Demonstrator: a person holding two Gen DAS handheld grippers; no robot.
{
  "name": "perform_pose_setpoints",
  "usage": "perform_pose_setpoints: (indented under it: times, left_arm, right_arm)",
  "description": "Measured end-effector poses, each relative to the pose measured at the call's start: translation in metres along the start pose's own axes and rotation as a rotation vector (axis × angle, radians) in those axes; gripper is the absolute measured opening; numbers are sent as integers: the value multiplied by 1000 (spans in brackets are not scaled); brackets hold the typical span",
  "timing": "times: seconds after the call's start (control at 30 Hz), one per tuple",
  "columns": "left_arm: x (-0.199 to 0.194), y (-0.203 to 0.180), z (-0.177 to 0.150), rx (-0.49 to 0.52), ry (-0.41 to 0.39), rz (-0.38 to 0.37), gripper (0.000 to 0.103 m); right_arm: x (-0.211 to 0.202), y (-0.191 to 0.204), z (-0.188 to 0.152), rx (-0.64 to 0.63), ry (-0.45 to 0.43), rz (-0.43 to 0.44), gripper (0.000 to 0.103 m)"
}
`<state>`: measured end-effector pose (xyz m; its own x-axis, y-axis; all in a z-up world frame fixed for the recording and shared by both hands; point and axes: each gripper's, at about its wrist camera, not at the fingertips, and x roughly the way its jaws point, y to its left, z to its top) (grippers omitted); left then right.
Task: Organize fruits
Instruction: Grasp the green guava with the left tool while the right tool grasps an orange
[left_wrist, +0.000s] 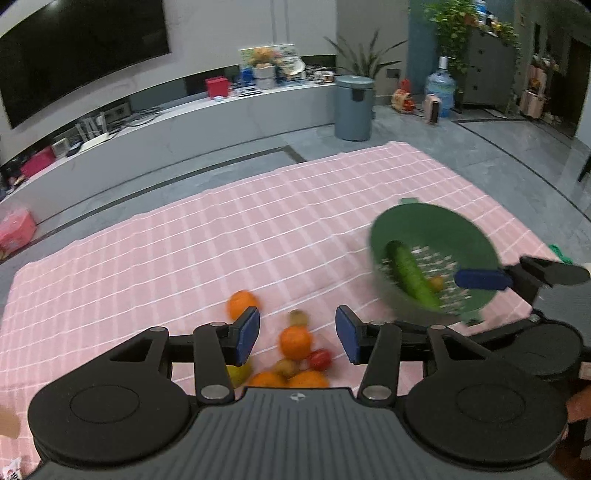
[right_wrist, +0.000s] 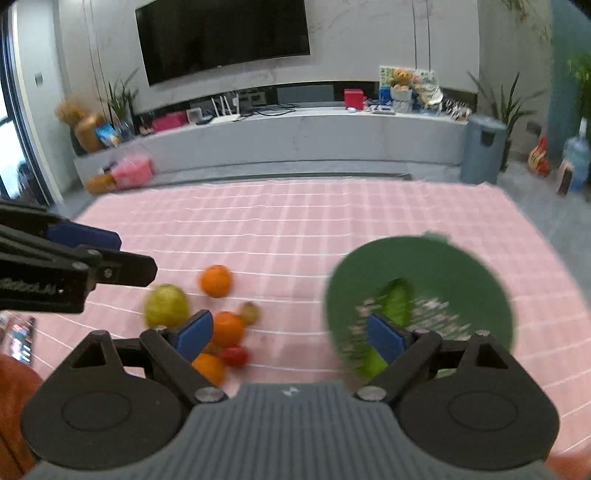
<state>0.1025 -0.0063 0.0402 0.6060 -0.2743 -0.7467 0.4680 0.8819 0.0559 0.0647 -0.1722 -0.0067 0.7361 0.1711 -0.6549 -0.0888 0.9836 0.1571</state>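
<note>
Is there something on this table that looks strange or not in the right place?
Yes. A cucumber lies in the green colander, though the task concerns fruit. Most fruit, such as the oranges and the red fruit, lies loose on the pink tablecloth. Nothing looks spilled or damaged.

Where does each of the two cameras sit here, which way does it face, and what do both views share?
Left wrist: on the left gripper, looking forward over the fruit pile; both open fingers show, plus the right gripper at right.
Right wrist: on the right gripper, facing the TV wall; its open fingers show, the left gripper at left.
Shared: pink checked cloth, green colander holding a cucumber, oranges, TV.
</note>
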Motion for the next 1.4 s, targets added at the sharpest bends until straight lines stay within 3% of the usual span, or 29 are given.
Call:
perform_pose_setpoints:
  times: [0.13,0.33,0.53,0.7,0.9,1.07,1.4]
  left_arm:
    - [4,24,-11,-5,6,17,57]
    - [11,58,-28,-48,15,-12,57]
    - [30,85,-43,-195,22,-93,57]
    - [52,88,-52,-233,59,-107,56]
    - [78,93,-59,-284,89,-28,57]
    - [91,97,-63,-306,103,-36,67]
    - [113,91,-65,-274,136,-15,74]
  right_arm:
    - [12,21,-6,33,-1,45,87]
    - [30,45,-14,-19,0,49,85]
    - [49,57,-18,-92,14,31,63]
    - [66,51,-22,-88,59,49,50]
    - [89,47,-22,-49,88,89,50]
    - [111,44,-19,11,113,115,48]
    - [141,33,-23,123,164,159,45]
